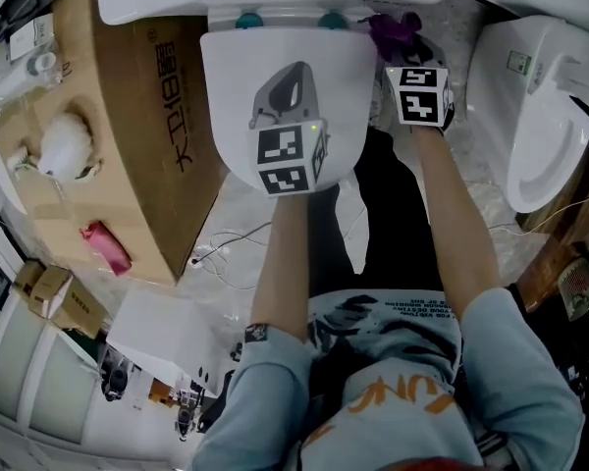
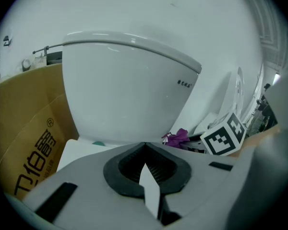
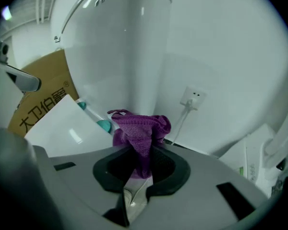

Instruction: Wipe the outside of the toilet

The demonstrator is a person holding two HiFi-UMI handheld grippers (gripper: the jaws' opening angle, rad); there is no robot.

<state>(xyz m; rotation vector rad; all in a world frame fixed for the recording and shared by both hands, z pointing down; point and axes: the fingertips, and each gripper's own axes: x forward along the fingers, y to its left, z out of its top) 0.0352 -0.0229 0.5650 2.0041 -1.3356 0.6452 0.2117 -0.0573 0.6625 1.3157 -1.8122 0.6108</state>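
The toilet (image 1: pixel 285 86) stands on the floor straight ahead of me, lid down, its tank (image 2: pixel 125 95) at the far end against the wall. I count two toilets in all. The second one (image 1: pixel 540 116) stands on the floor off to my right, well apart from the first.

I hold two hand-held grippers. My left hand-held gripper (image 2: pixel 144 143) hangs over the middle of the closed lid, towards its front edge. Its jaws are pressed together with nothing between them. I cannot tell whether it touches the lid or sits just above it.

My right hand-held gripper (image 3: pixel 139 152) is at the rear right corner of the lid, beside the tank. Its jaws are clamped on one purple cloth (image 3: pixel 139 128), which bunches up out of the jaws near the tank's lower side.

Two teal caps (image 1: pixel 248 20) (image 1: pixel 332 20) sit along the rear edge of the lid, one near each corner. One cardboard box (image 1: pixel 147 135) with printed characters stands on the floor right beside the toilet's left side. One pink object (image 1: pixel 106 246), perhaps a rag, lies on the floor by the box's near edge. One wall socket (image 3: pixel 192 97) with a cord plugged in shows on the wall behind the cloth.
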